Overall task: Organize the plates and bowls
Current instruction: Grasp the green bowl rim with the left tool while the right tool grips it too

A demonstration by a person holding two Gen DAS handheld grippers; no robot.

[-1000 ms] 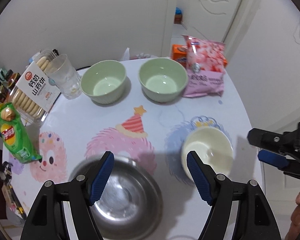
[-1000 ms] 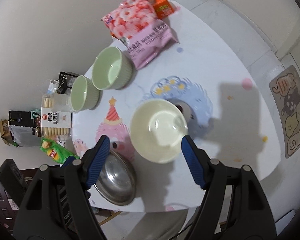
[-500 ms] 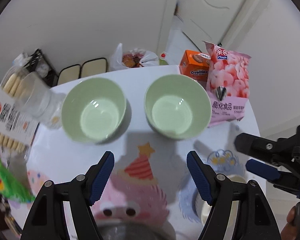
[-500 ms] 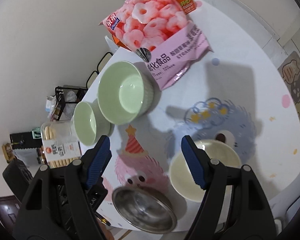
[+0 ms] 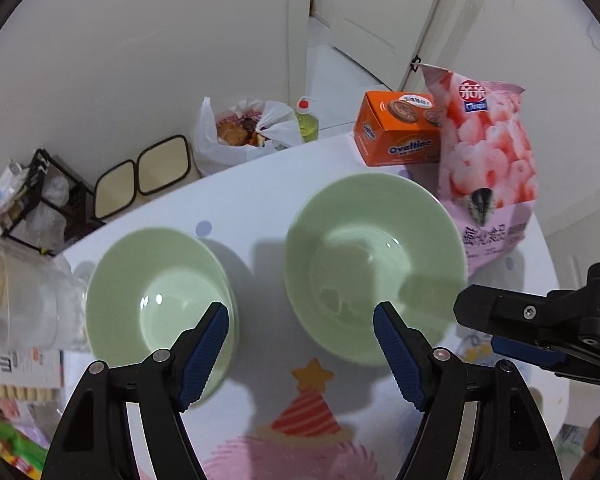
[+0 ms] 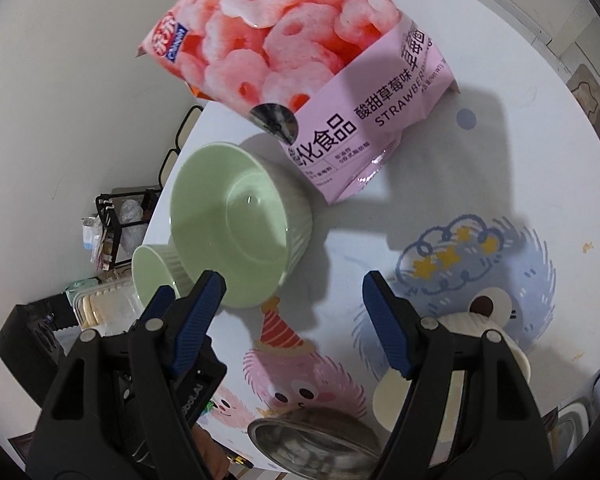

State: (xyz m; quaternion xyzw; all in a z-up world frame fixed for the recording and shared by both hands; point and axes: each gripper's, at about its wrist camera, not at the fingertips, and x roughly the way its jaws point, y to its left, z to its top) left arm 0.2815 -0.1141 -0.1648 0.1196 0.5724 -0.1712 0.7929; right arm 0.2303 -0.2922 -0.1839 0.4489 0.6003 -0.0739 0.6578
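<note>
Nothing is stacked yet, as far as I can judge: both my claws are spread wide and carry nothing. My left claw (image 5: 300,354) hangs above the gap between the two green bowls, the left green bowl (image 5: 156,304) and the right green bowl (image 5: 374,266), which sit side by side but apart. My right claw (image 6: 294,320) hovers near the right one. The cream bowl (image 6: 452,372) and steel bowl (image 6: 312,440) sit separately, closer to me. The surface (image 6: 500,152) is white with cartoon monsters, crowded by a pink snack bag (image 6: 300,60) and an orange box (image 5: 400,132). Beyond lie a white wall, a door and a plastic bag on the floor.
</note>
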